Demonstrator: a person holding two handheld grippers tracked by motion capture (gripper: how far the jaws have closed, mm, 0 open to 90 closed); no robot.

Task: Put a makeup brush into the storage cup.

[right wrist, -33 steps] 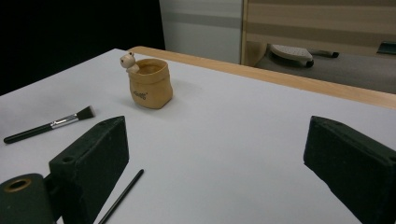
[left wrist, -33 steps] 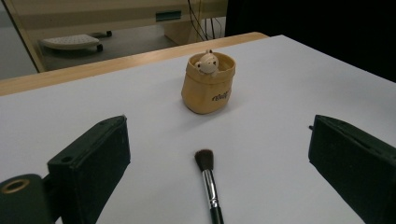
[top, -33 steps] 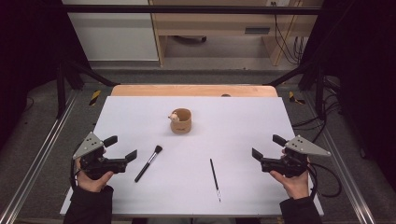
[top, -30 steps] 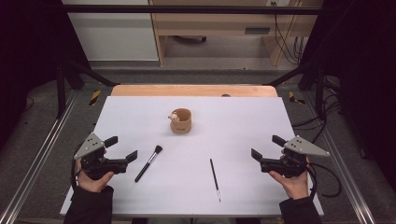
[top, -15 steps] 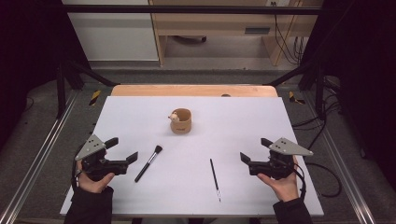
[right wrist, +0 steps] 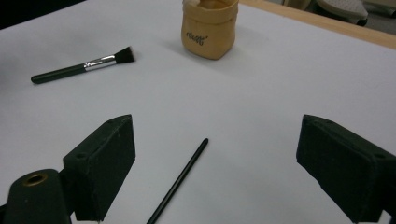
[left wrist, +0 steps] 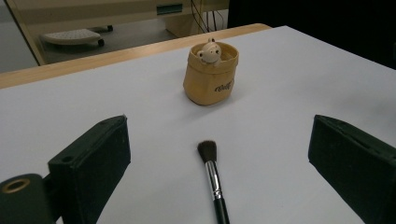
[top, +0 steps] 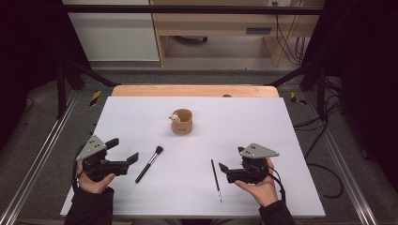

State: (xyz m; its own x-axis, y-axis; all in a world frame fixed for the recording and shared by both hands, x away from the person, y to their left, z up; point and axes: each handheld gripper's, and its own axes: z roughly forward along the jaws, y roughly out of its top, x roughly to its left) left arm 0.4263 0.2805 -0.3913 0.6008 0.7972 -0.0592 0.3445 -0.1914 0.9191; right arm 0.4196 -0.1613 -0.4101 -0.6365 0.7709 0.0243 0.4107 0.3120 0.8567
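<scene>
- Here the right gripper (top: 228,165) hovers with jaws spread wide, just beside the thin black stick brush (top: 216,179), which lies flat on the white sheet (top: 263,122).
- The left gripper (top: 126,151) is likewise spread; the makeup brush (top: 149,164), with dark bristles, silver ferrule and black handle, lies just ahead, nothing between.
- A tan soft-sided pot (top: 181,121) with a small figure stands farther back, well apart.
</scene>
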